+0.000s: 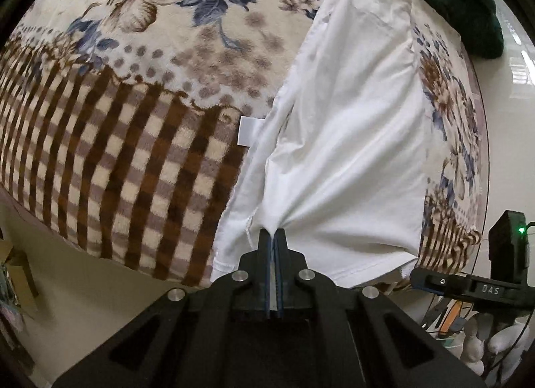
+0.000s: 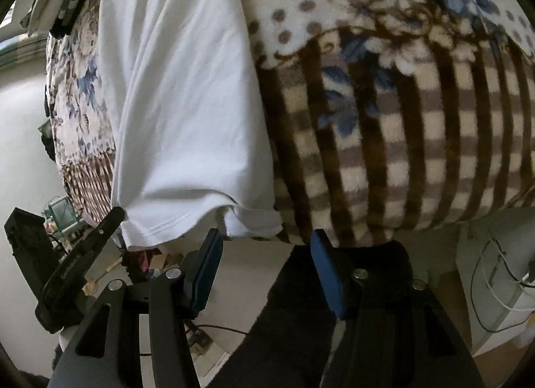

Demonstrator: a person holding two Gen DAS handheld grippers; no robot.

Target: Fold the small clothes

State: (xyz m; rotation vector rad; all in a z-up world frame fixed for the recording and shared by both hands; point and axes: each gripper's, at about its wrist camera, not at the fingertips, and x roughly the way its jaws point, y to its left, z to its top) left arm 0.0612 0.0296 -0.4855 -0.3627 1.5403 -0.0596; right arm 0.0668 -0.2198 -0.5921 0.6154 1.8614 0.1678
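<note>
A white garment lay folded lengthwise on a plush blanket patterned with blue flowers and brown checks. The left gripper was clamped tight on a bunched pinch of the garment's near hem, its fabric fanning away in creases. A small white tag stuck out at the garment's left edge. The right gripper hung with its blue-padded fingers spread wide, holding nothing, just off the blanket's edge beside the garment's corner, possibly not touching it.
</note>
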